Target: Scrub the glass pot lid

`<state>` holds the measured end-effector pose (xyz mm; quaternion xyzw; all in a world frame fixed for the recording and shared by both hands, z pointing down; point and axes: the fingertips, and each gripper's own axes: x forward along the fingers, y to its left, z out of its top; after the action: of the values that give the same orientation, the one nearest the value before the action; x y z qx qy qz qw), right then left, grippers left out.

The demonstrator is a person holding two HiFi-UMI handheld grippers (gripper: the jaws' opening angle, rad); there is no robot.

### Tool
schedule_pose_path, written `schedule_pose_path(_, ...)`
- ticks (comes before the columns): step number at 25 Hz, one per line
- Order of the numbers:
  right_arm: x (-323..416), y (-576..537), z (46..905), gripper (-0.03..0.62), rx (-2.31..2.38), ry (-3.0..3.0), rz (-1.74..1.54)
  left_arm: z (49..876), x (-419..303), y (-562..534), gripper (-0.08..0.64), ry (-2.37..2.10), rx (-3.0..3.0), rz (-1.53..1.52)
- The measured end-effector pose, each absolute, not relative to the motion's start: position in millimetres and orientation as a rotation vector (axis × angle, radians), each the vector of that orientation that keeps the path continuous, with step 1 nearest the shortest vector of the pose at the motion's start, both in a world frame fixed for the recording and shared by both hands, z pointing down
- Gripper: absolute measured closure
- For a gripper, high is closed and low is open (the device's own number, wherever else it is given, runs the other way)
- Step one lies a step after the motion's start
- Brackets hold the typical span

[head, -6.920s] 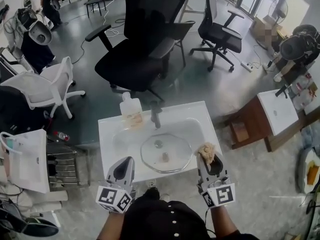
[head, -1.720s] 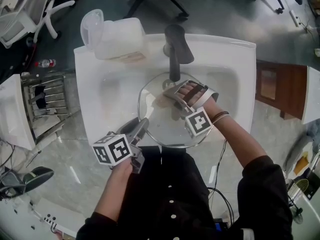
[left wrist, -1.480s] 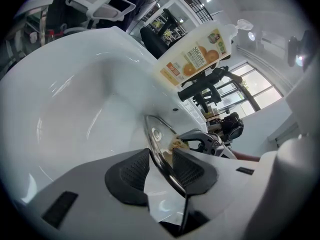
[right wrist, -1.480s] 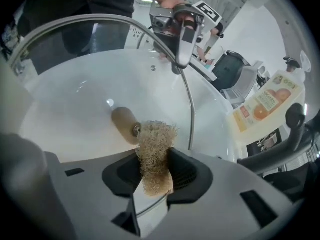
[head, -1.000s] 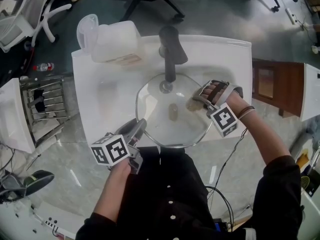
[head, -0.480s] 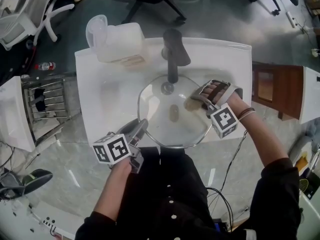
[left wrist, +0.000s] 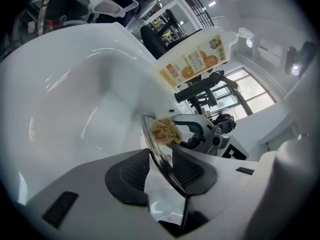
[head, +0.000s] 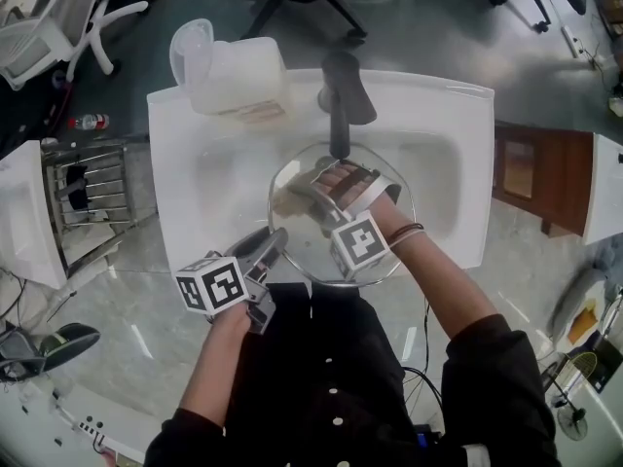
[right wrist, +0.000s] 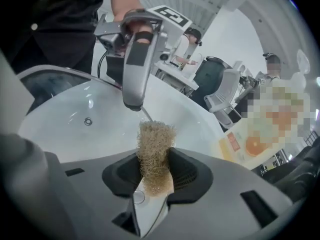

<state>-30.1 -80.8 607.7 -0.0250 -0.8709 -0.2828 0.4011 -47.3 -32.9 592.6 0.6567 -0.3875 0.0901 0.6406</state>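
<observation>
Left tongs [head: 274, 244] pinch the near rim of the glass pot lid [head: 310, 261], which sits in the white sink [head: 195, 193]. Right tongs [head: 310, 191] clamp a tan fibrous scrubber [right wrist: 155, 149] over the glass. Whether it touches is unclear, and the hand hides the lid's knob.

The glass pot lid [head: 302, 256] is clear, smooth glass with a bright metal rim; the sink [head: 195, 173] is white and glossy; the faucet [head: 343, 90] is dark and matt; the scrubber [right wrist: 156, 139] is tan, coarse, tangled fibre; the right hand-held gripper [right wrist: 156, 159] is matt grey plastic with black ribbed pads [right wrist: 187, 173]; the jug [head: 238, 76] is translucent plastic.
</observation>
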Motion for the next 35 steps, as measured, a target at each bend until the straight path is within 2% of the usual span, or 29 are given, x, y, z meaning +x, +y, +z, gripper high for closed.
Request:
schedule_pose_path(13,-14.4,-54.0,611.3,0.445,-0.221,-2.201,-0.782,591.4,-47.2,-33.7,0.402,-0.821,1.505,0.191)
schedule_pose_path(35,135.2,-23.5,626.1,0.446,-0.557,-1.913,-0.825,592.5,-48.2,-33.1,0.405,-0.842,1.488,0.229)
